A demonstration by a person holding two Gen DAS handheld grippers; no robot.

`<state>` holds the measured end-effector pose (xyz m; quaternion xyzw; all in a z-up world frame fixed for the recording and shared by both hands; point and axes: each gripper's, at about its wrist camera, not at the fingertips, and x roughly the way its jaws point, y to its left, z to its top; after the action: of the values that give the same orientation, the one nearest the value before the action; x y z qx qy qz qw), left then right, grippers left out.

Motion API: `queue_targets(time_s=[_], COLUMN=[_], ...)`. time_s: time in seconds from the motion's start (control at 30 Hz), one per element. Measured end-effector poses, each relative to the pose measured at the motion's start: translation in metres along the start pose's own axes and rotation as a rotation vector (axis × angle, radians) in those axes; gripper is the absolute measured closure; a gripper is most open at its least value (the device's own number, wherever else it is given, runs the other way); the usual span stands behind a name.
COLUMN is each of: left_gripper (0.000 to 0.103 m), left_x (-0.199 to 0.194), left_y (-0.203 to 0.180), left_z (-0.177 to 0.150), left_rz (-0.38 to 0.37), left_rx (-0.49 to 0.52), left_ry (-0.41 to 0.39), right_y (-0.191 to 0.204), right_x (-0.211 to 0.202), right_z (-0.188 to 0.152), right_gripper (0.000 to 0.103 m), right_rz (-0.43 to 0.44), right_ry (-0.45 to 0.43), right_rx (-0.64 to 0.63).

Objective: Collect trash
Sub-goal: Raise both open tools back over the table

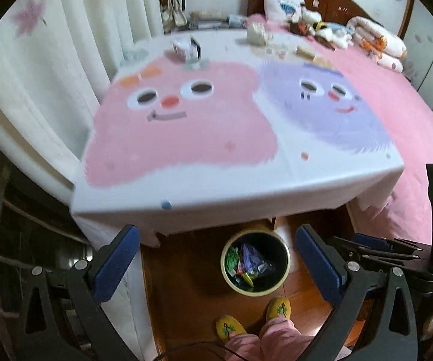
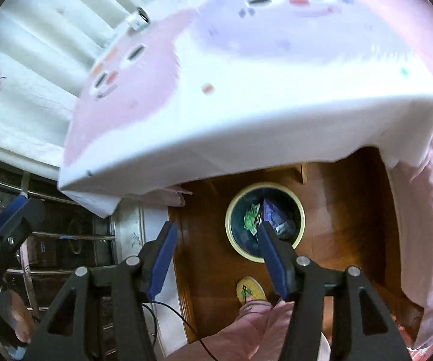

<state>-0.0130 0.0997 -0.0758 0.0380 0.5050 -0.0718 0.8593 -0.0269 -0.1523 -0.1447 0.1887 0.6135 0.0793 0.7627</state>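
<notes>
a table [image 1: 186,198] draped in a white cloth printed with pink and purple cartoon faces fills the middle. left of the table hang white curtains [image 1: 75,30]; right of it lies a pink bed [image 1: 397,114] with a dark wooden headboard [image 1: 330,0]. below the table runs a reddish wooden floor [image 1: 186,273].

A bin [image 1: 255,263] stands on the floor [image 1: 186,270] just before the near edge of a cloth-covered table [image 1: 231,192], with wrappers [image 1: 248,263] lying inside it, and a person's two slippered feet [image 1: 278,308] stand on the floor just before the bin. On the table, a small box-like thing [image 1: 186,48], too blurred to make out, sits near the far edge toward the left corner. A bed [image 1: 397,114] lies along the table's right edge, with a pillow [image 1: 281,4] and soft toys [image 1: 321,28] at its far end, and a curtain [image 1: 51,60] hangs to the left of the table.
</notes>
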Motion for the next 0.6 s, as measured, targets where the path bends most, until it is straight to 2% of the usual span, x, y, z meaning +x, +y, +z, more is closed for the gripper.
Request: queue_targets(time_s=[0.37, 0.6], left_gripper=[0.001, 0.001], left_x=[-0.064, -0.080], left_y=[0.005, 0.003], left_z=[0.032, 0.057], left_rz=[-0.017, -0.006], left_rx=[0.057, 0.096], left_ry=[-0.154, -0.225], right_y=[0.029, 0.037], right_x=[-0.080, -0.102], right_z=[0.022, 0.043], right_gripper=[0.047, 0.047], right_rz=[-0.031, -0.025], right_ry=[-0.197, -0.246], right_rx=[-0.049, -0.083])
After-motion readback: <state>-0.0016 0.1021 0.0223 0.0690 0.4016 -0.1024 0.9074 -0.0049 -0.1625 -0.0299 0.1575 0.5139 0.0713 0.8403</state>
